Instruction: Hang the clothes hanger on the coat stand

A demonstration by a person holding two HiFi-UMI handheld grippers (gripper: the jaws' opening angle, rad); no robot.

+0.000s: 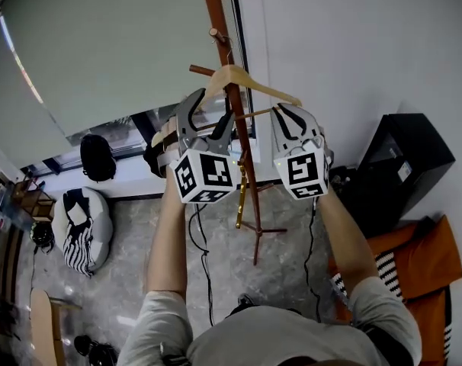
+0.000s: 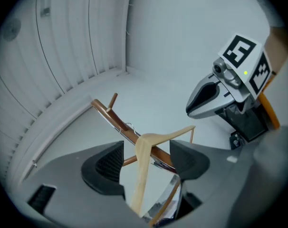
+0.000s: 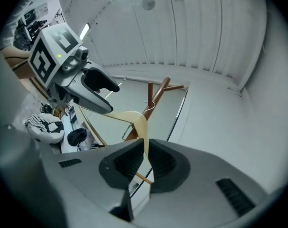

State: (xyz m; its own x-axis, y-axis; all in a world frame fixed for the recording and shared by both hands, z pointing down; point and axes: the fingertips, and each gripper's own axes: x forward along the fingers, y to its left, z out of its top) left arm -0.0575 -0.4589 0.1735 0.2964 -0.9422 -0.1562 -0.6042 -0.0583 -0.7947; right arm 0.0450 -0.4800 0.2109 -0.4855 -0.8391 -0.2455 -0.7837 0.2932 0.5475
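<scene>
At the left of the head view a striped cushion (image 1: 80, 239) lies on the mottled floor (image 1: 280, 280), well apart from the work; it plays no part. The left gripper (image 1: 208, 117) is held up at the stand with its jaws spread wide; the left arm of the clothes hanger (image 1: 246, 77) passes between the ribbed black pads (image 2: 108, 163) and is touched by neither, so nothing is gripped on this side.

The clothes hanger is of pale, smooth wood, flat in section and gently curved, with a thin lower bar and a wire hook (image 2: 129, 126); its long axis is laid across the view from lower left to right, crossing the pole of the coat stand (image 1: 216, 6). The coat stand is a slender pole of reddish-brown varnished wood with short round pegs angled upward; the hook is seen right against the pole near a peg, but whether it is seated over that peg cannot be told.

To the right of the pole the right gripper (image 1: 293, 120) is closed to a narrow gap on the hanger's right arm, with the pads pressed on its flat faces; the hanger is judged to be carried here. The coming move is judged to turn on the hook-to-peg relation: the peg lies above and ahead of both grippers, and the right hand, the only one gripping, is the one by which the hook would be settled. At the far right a black case (image 1: 402, 162) is set by the wall.
</scene>
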